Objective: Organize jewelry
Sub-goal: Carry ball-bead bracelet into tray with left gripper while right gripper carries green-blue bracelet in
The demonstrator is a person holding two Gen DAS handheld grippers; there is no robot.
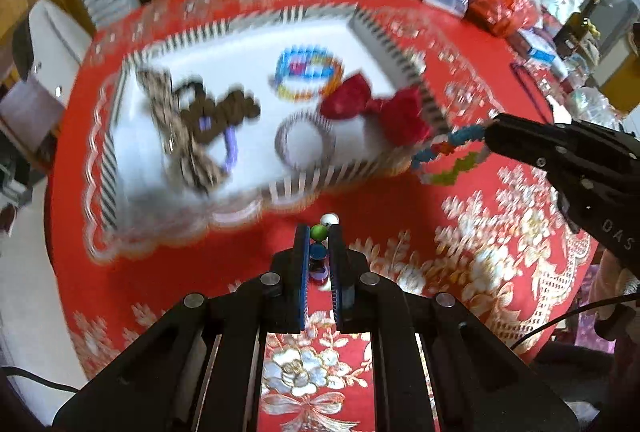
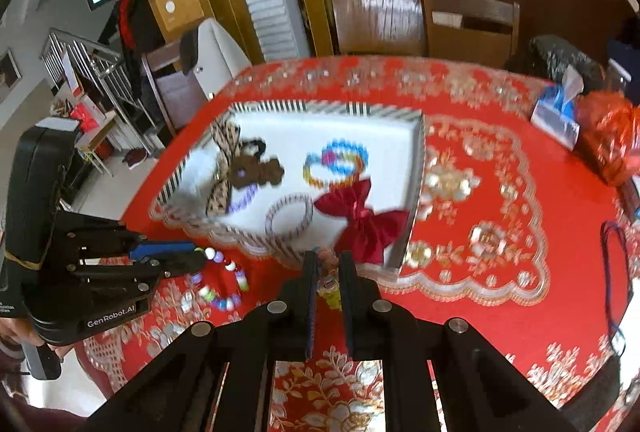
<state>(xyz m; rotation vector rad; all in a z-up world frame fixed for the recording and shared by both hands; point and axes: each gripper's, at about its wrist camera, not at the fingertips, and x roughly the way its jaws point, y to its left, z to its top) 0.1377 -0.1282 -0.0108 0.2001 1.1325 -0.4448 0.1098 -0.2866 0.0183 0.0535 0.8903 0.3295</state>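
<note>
A striped-rim white tray (image 1: 372, 32) (image 2: 416, 160) sits on the red tablecloth. It holds a leopard bow (image 1: 176, 128) (image 2: 224, 164), a brown hair tie (image 1: 224, 108), a colourful bead bracelet (image 1: 308, 72) (image 2: 336, 164), a striped ring (image 1: 306, 144) (image 2: 290, 218) and a red bow (image 1: 376, 108) (image 2: 360, 220). My left gripper (image 1: 320, 232) (image 2: 200, 258) is shut on a large-bead bracelet (image 1: 319, 231) (image 2: 224, 284) in front of the tray. My right gripper (image 2: 328, 264) (image 1: 490, 134) is shut on a small-bead bracelet (image 1: 448, 156) (image 2: 330, 284) at the tray's near right corner.
Bags, tissue packs and boxes (image 1: 500, 0) crowd the table's far right. A black cord (image 2: 612, 272) lies at the right. Chairs (image 2: 424, 24) stand behind the table, and a person (image 2: 128, 12) stands far left.
</note>
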